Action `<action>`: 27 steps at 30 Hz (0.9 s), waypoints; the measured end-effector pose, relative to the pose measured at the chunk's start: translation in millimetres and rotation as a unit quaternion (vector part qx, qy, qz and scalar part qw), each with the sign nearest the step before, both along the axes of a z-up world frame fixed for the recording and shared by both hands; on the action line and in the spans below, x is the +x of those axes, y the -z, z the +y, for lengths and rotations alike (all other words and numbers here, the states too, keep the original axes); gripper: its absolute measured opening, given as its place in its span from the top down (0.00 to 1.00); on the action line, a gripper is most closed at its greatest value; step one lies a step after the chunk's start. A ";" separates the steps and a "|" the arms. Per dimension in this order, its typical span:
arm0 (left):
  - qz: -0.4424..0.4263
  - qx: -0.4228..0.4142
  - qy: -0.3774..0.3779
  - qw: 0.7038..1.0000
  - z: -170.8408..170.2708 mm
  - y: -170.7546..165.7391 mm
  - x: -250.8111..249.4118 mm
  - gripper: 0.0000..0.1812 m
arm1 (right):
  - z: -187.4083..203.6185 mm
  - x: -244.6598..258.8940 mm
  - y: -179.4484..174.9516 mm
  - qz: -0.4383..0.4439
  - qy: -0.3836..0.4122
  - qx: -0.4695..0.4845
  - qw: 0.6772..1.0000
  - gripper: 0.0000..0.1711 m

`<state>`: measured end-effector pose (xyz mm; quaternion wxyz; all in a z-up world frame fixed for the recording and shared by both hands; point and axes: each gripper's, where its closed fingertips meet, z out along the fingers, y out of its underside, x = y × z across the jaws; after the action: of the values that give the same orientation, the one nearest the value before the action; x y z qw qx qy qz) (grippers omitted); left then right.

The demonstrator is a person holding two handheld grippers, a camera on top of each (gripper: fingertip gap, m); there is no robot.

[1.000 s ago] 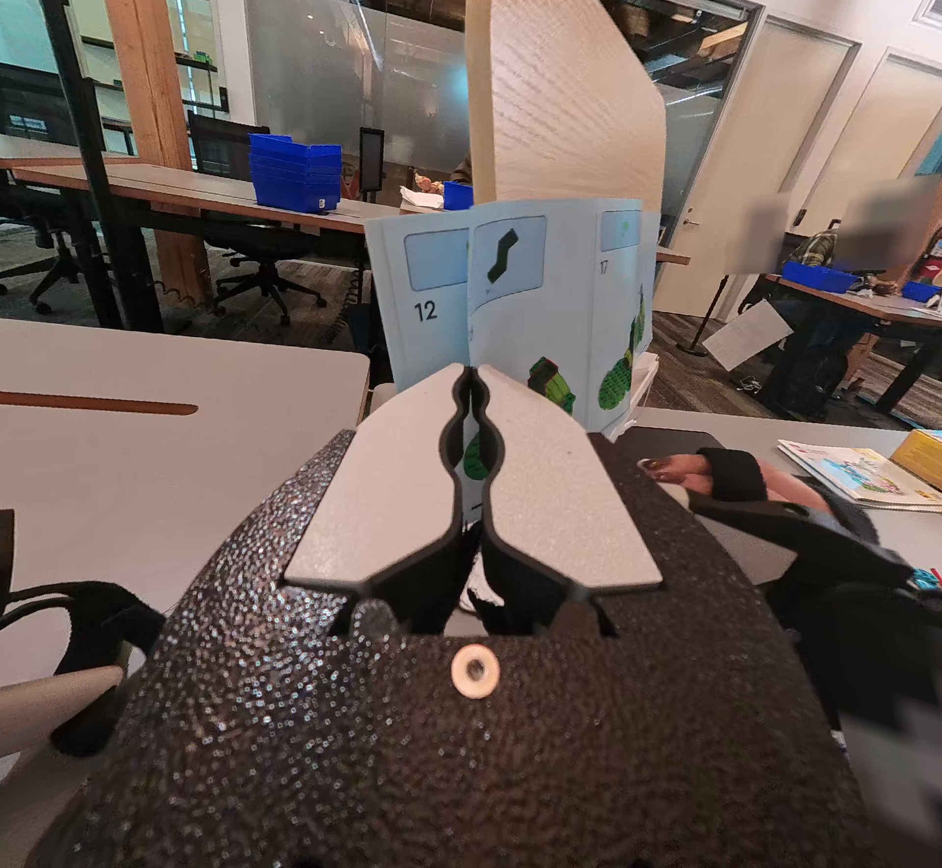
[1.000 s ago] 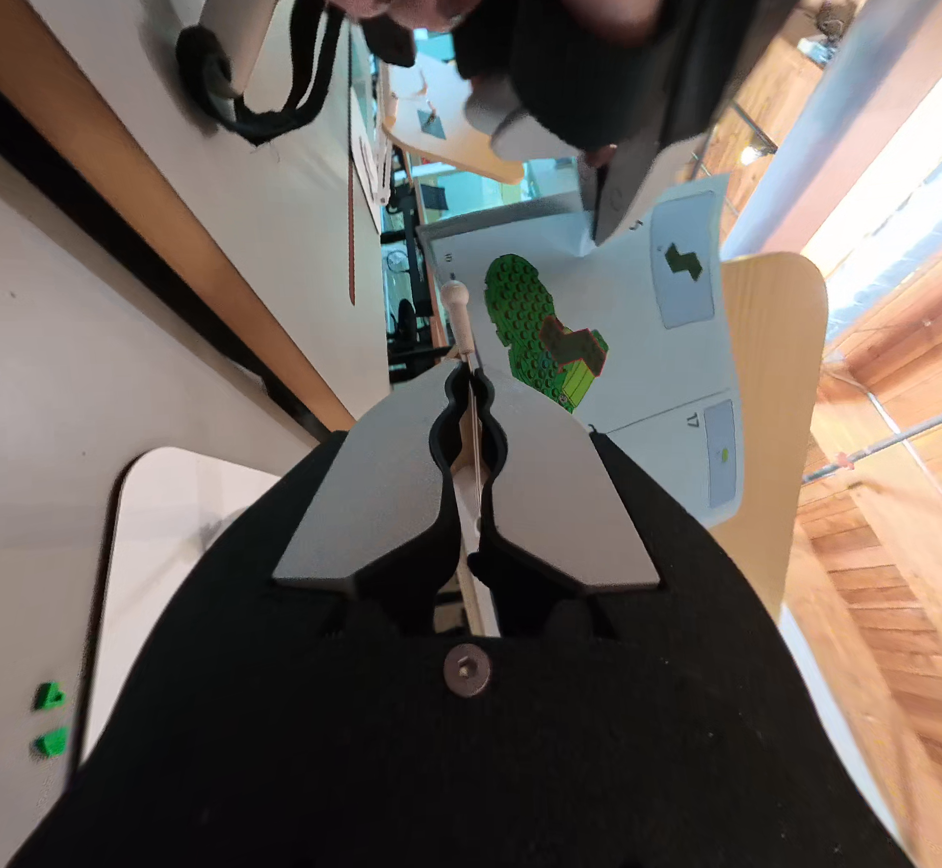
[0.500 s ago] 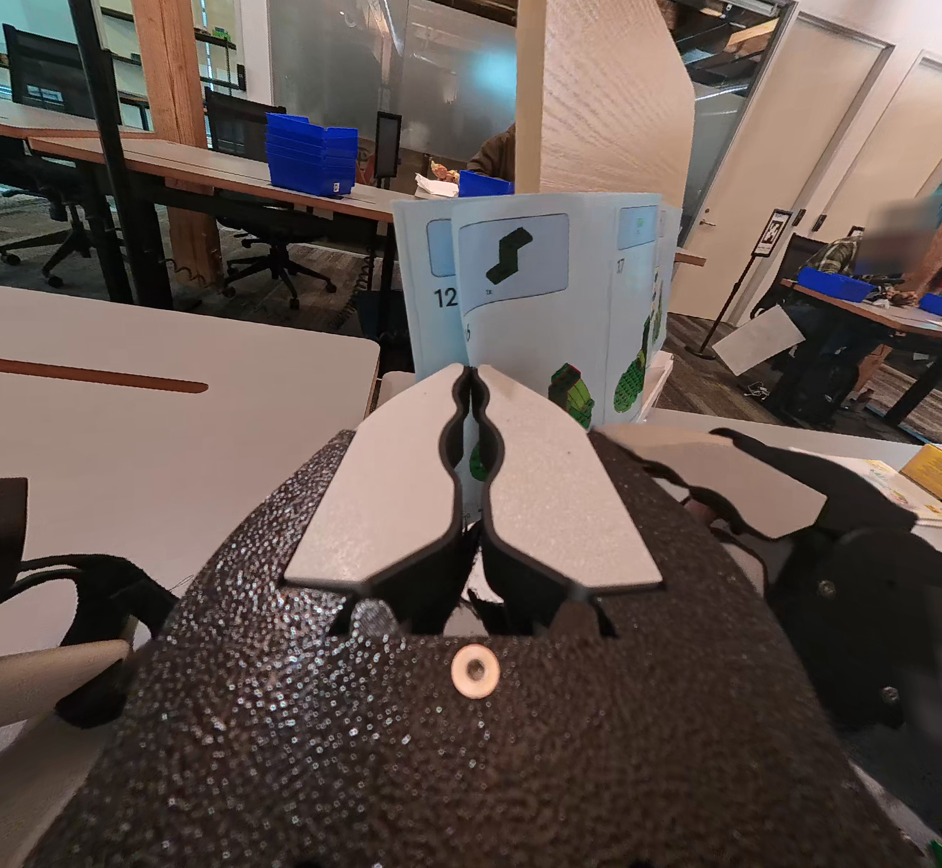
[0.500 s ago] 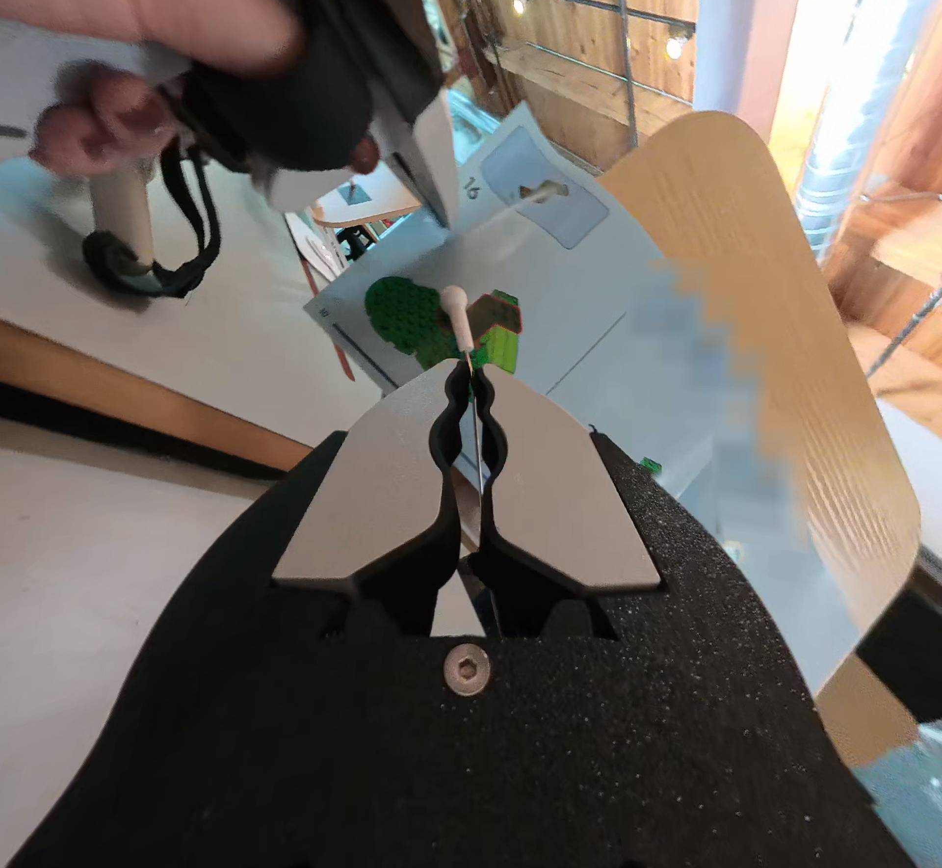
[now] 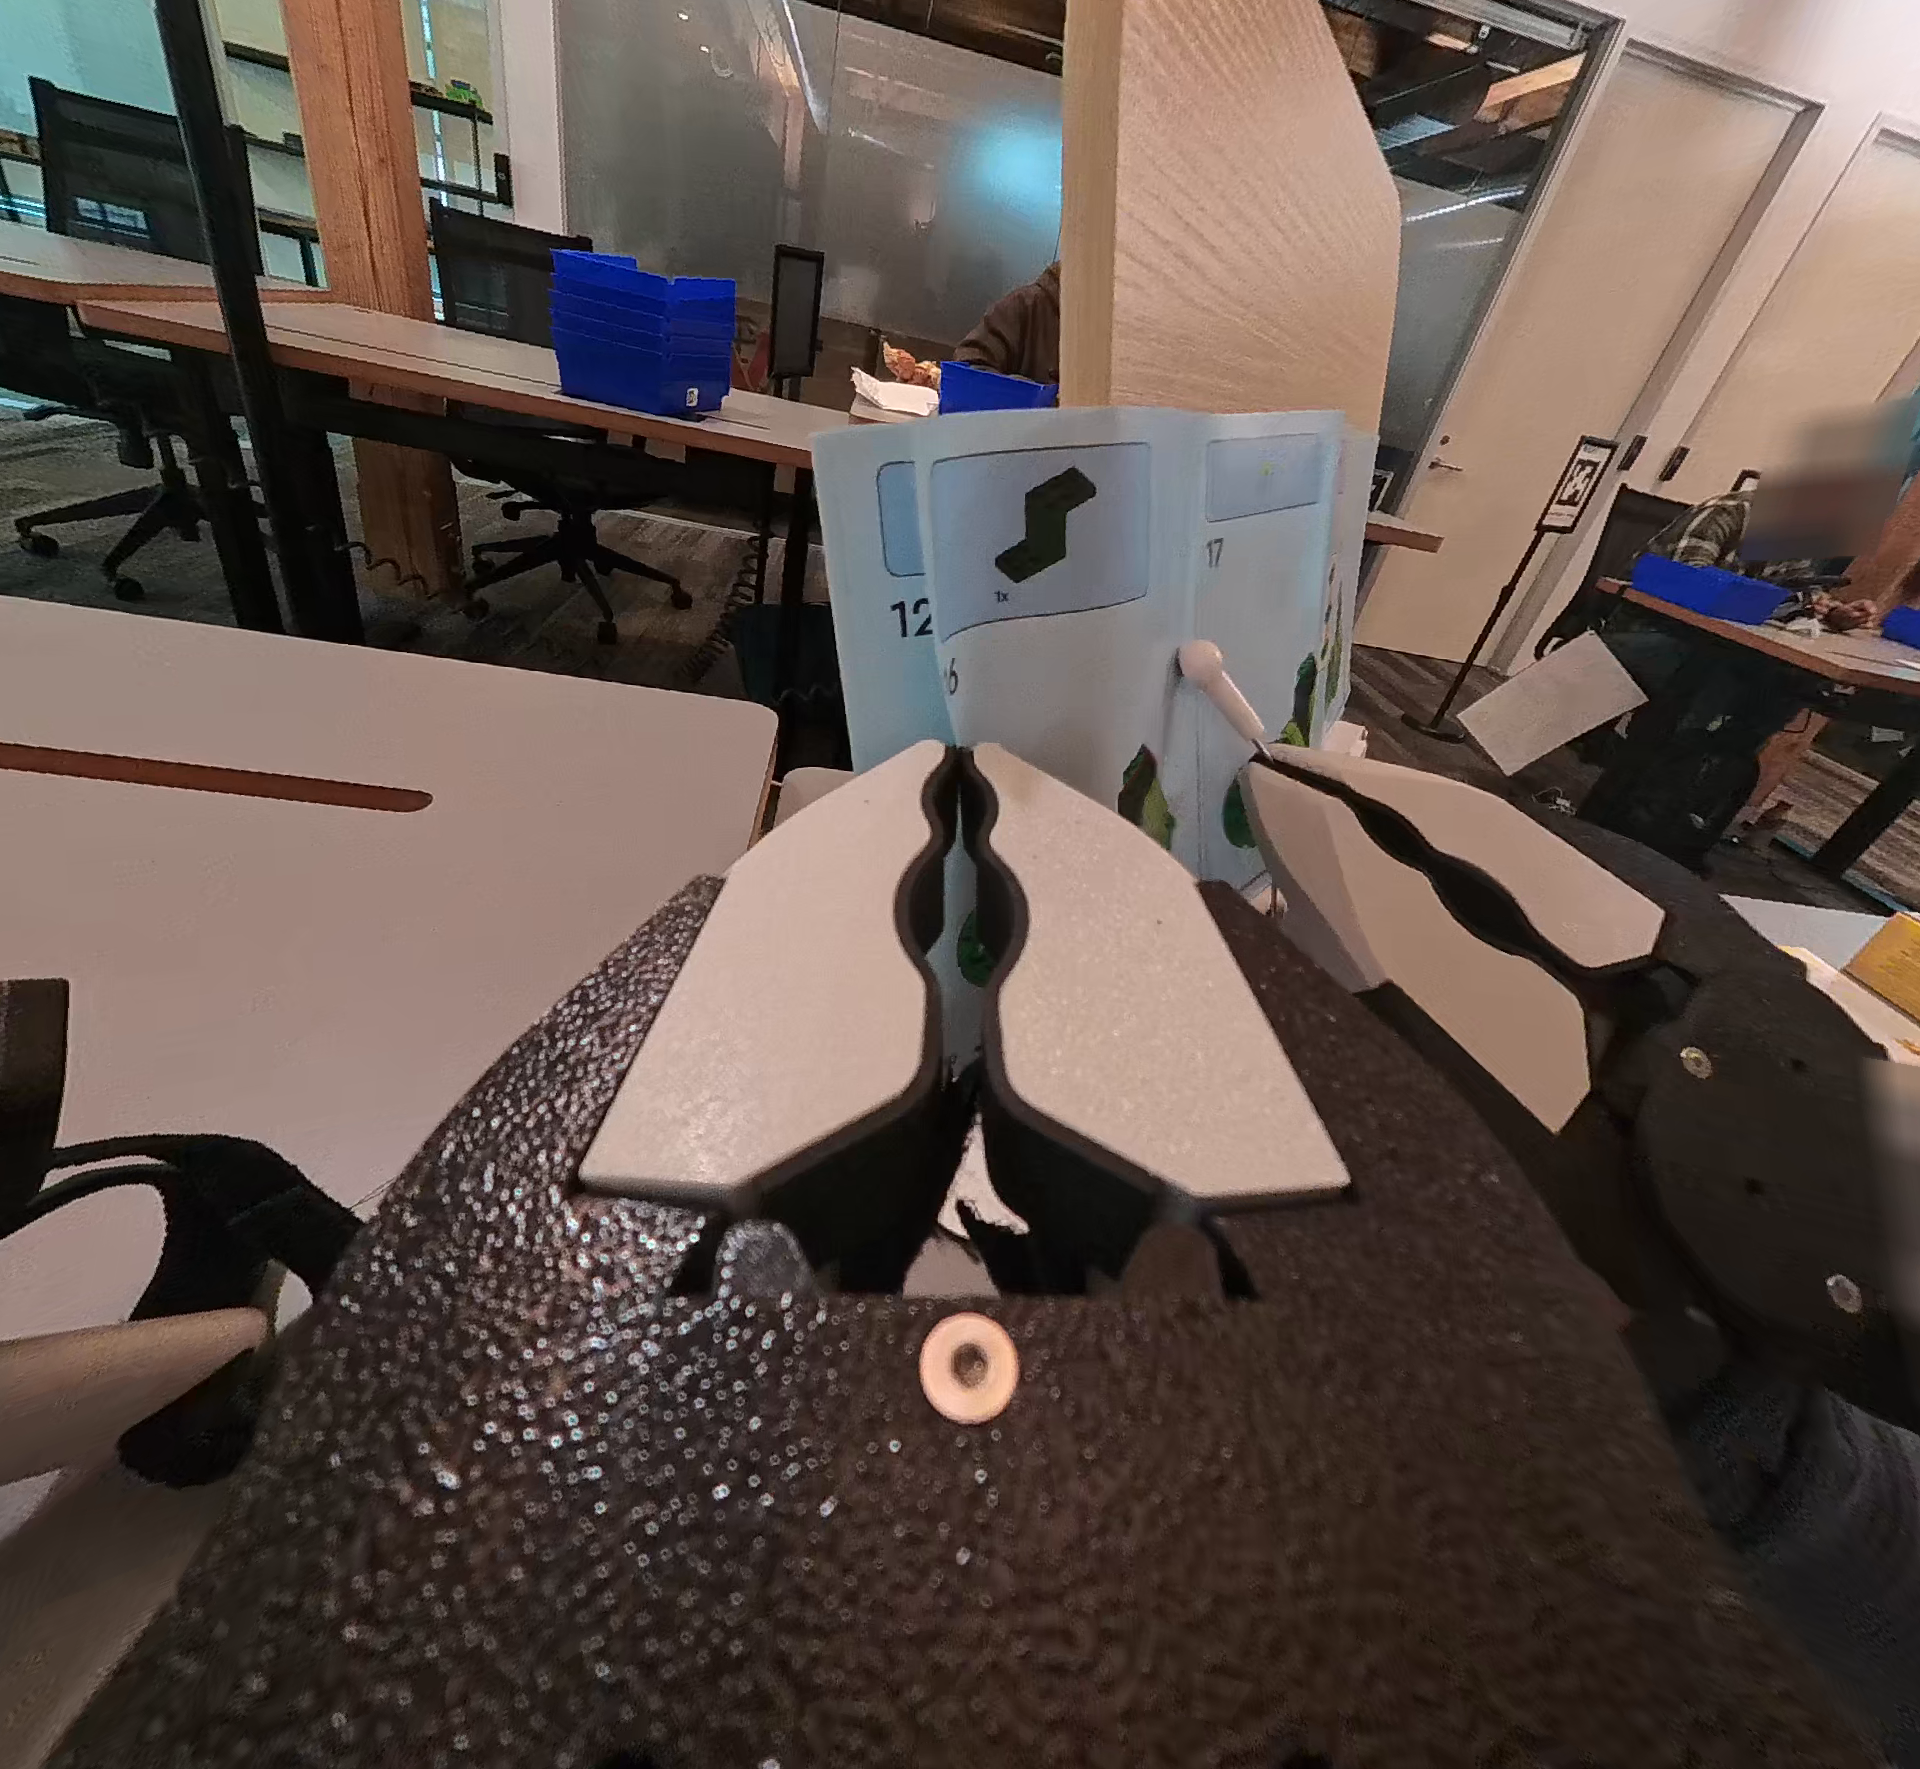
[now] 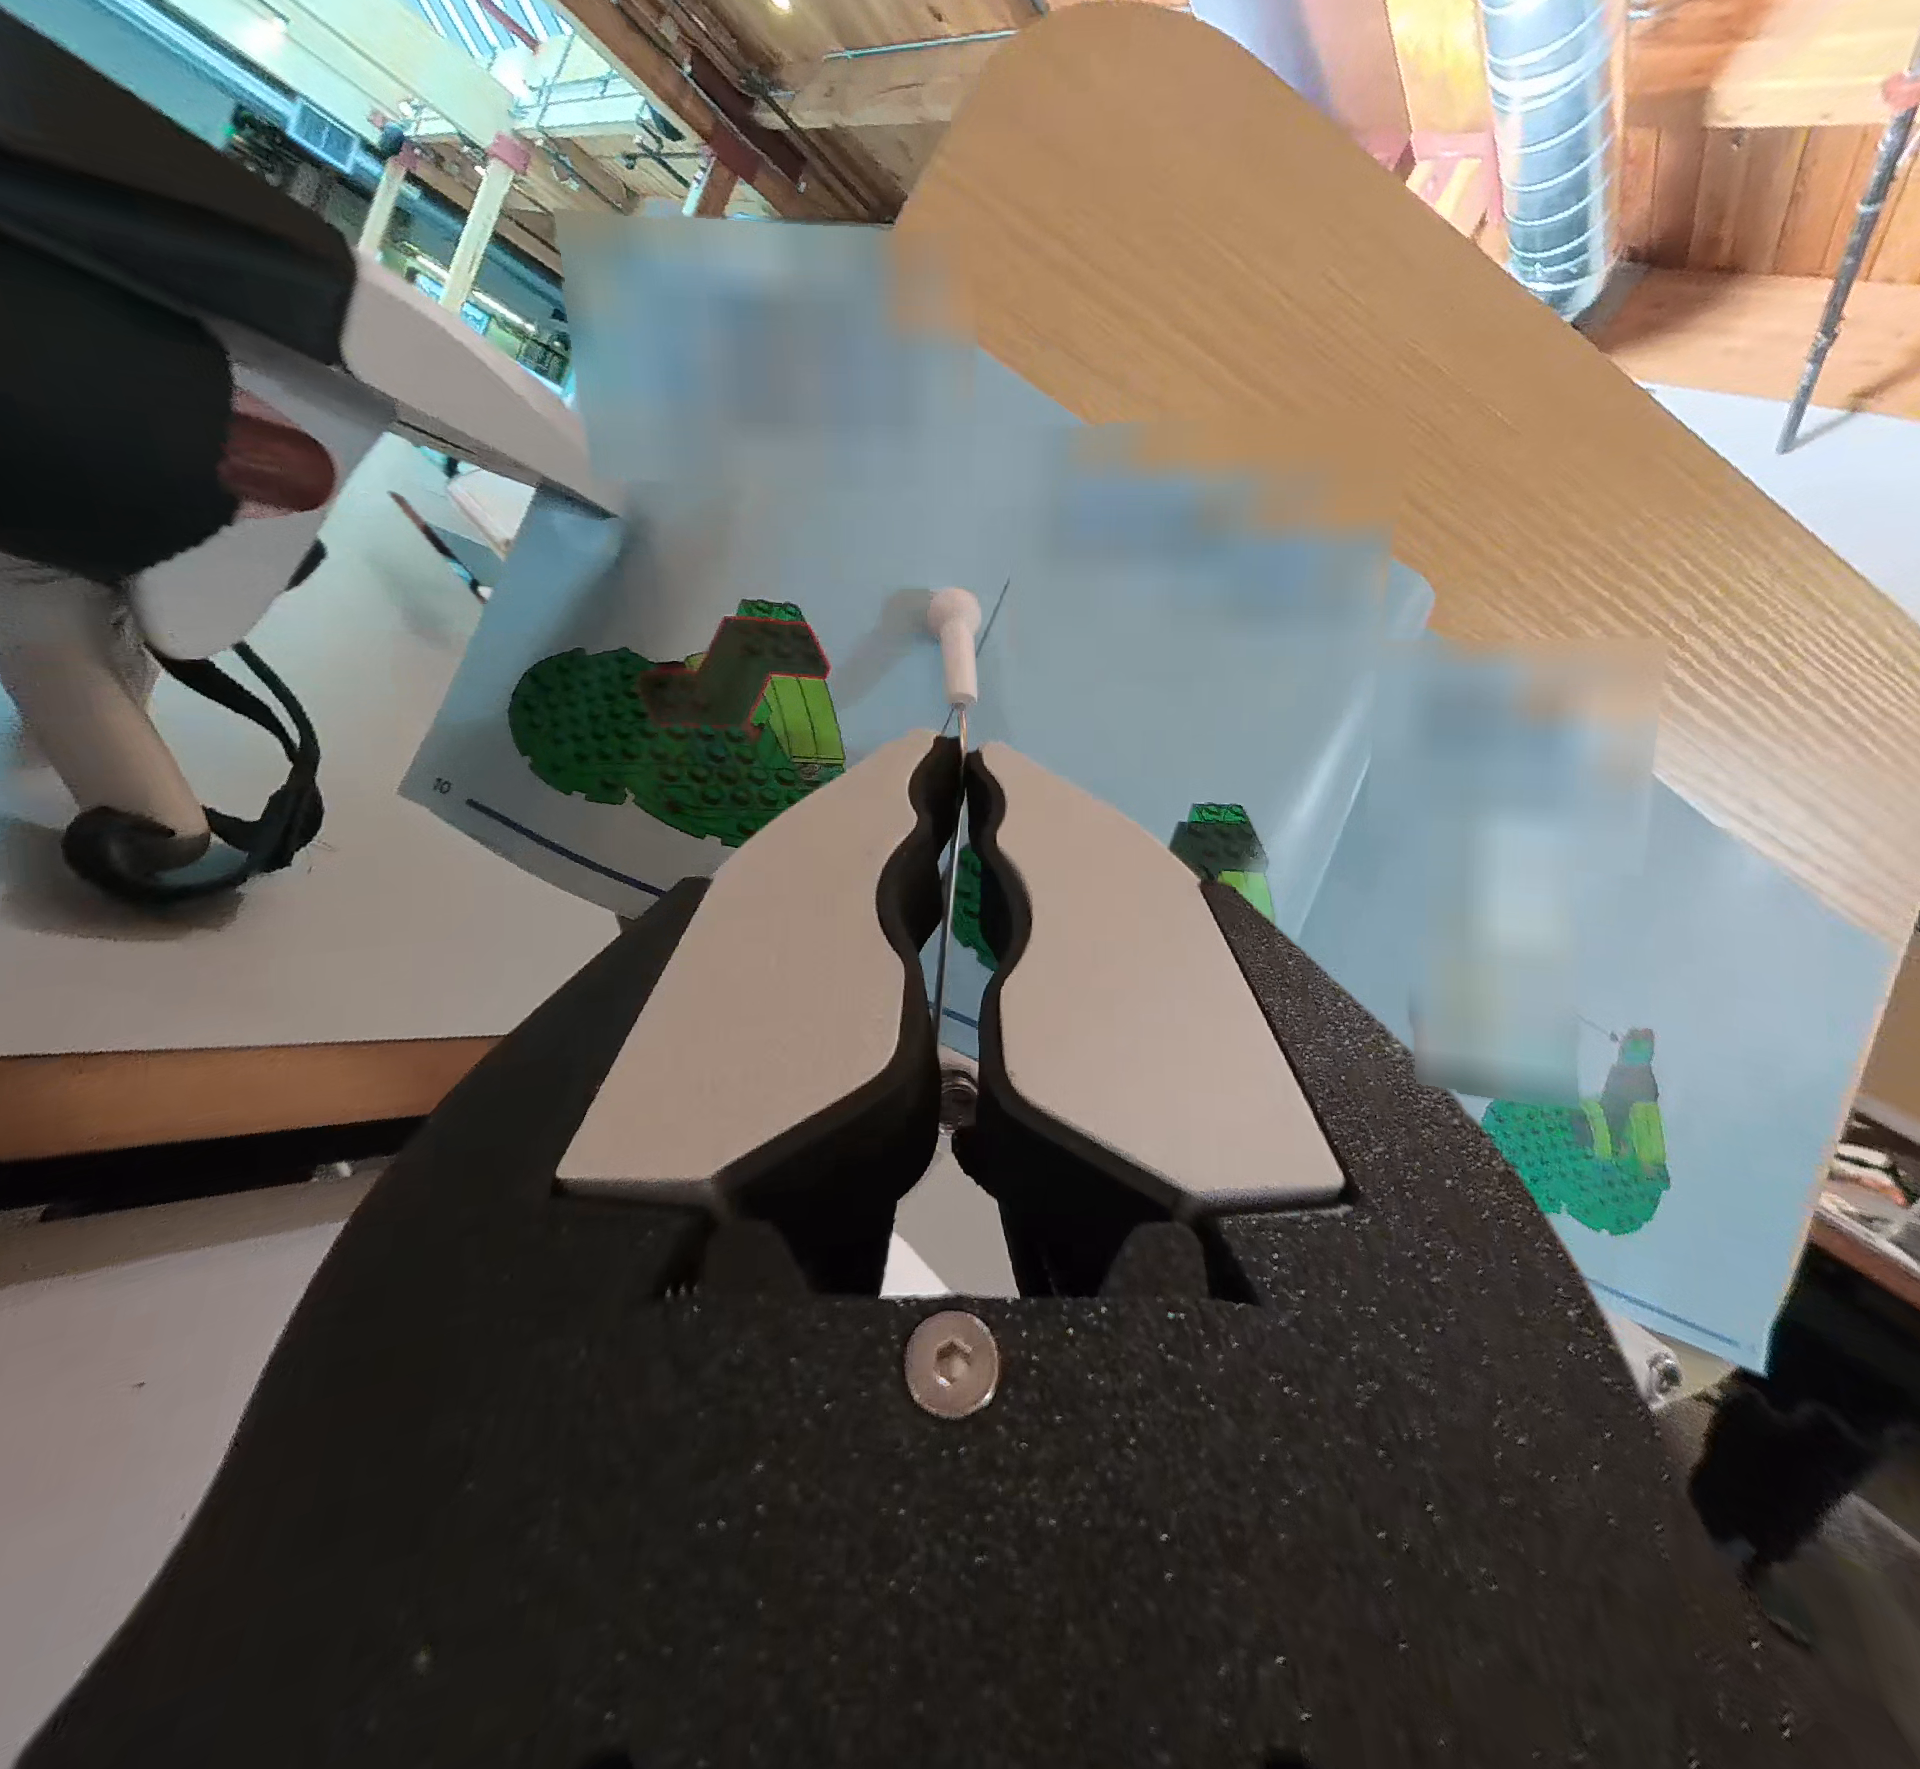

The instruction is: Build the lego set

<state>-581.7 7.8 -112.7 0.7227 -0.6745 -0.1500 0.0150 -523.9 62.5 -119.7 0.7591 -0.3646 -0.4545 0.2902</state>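
1. Left wrist view: the left tongs [image 5: 961, 769] are closed on the lower edge of the pale blue instruction booklet [image 5: 1049, 576], holding it upright above the counter [image 5: 312, 888].
2. The right tongs [image 6: 951, 748] are pinched shut on a thin wire pointer with a white tip [image 6: 951, 623], resting against an open page.
3. No real bricks show in either view; judging by this, building is paused at consulting a mid-booklet step, with much assembly left.
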 end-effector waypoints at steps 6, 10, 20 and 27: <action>-0.042 -0.016 0.024 0.999 -5.5 1.4 4.9 0.88 | 6.8 6.1 -1.1 0.010 0.008 -0.009 1.000 0.91; -0.072 -0.024 0.030 0.997 -15.8 -3.3 9.0 0.78 | 12.6 17.3 0.7 0.006 0.006 -0.020 1.000 0.82; 0.044 0.049 -0.120 0.991 -57.6 -56.9 13.7 0.76 | 39.8 138.9 -33.8 -0.047 0.065 0.050 0.996 0.81; 0.112 0.030 -0.121 0.986 -45.9 -38.7 77.4 0.82 | 10.9 248.7 -22.2 -0.231 0.002 0.118 0.966 0.81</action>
<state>-504.3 -38.1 -74.0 0.7475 -0.6238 -0.1484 0.1734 -275.2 73.4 -97.4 0.6716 -0.3307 -0.6478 0.1410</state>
